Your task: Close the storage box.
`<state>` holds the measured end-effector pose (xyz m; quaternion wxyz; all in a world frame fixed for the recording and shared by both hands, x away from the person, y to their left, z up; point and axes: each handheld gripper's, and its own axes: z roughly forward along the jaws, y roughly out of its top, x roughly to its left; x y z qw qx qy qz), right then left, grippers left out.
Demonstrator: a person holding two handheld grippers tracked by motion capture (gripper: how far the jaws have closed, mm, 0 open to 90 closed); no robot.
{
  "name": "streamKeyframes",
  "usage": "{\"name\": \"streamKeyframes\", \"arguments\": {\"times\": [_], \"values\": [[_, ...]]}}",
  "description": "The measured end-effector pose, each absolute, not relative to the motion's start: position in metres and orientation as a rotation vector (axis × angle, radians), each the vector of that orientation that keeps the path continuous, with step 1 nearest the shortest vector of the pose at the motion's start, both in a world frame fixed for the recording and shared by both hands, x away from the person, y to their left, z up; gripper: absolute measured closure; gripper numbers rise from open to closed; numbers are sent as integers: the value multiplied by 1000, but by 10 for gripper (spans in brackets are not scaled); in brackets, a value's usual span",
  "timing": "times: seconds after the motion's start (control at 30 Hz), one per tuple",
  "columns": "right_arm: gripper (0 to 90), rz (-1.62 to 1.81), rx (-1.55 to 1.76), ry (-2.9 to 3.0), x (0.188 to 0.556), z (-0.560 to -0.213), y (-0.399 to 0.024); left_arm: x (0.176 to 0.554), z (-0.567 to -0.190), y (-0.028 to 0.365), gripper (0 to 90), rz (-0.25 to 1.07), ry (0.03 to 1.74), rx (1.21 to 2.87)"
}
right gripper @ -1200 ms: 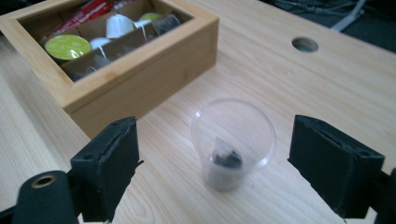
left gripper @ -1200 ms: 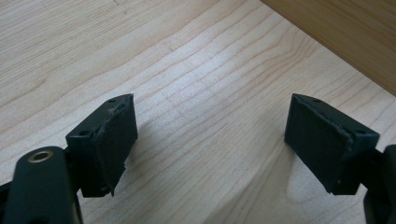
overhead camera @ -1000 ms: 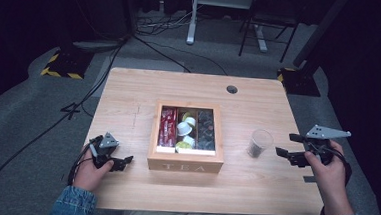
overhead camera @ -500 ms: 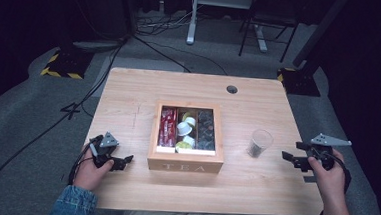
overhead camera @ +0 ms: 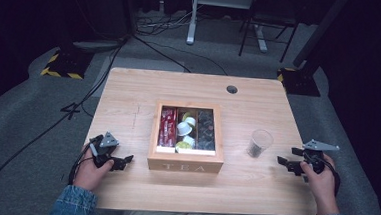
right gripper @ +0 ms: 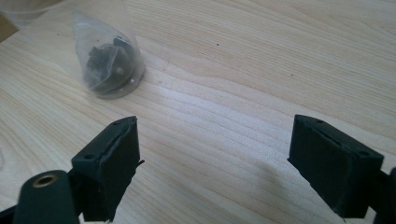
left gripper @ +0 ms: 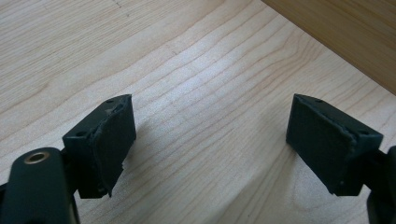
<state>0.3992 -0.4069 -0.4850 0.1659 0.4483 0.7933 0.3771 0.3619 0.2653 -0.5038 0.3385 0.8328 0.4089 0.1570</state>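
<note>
The right claw (overhead camera: 287,163) rests low at the counter's (overhead camera: 129,91) right edge with its jaws spread wide and nothing between them, near a clear plastic cup (overhead camera: 260,143) that holds something dark and stands between it and the wooden tea box (overhead camera: 185,163). In the right gripper view the cup (right gripper: 109,65) stands ahead of the left jaw, bare wood between. The left claw (overhead camera: 123,161) lies spread and empty just beside the box's left front corner.

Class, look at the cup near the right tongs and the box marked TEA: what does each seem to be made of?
The cup: clear, glossy, probably thin plastic; the table grain and its dark contents show through the wall. The box: light wood, matte, with visible grain and TEA lettering on its front. Its top looks like a glazed pane, though that is uncertain.
</note>
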Motion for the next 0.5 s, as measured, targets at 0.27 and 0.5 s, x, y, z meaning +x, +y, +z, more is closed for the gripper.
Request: {"name": "streamKeyframes", "arguments": {"times": [0.27, 0.5], "values": [[161, 1068, 1287, 2247, 399, -500, -408, 362, -504, 265, 162, 407, 1065, 2170], [134, 988, 1220, 2265, 396, -503, -404, 362, -504, 265, 162, 409, 1066, 2169]]}}
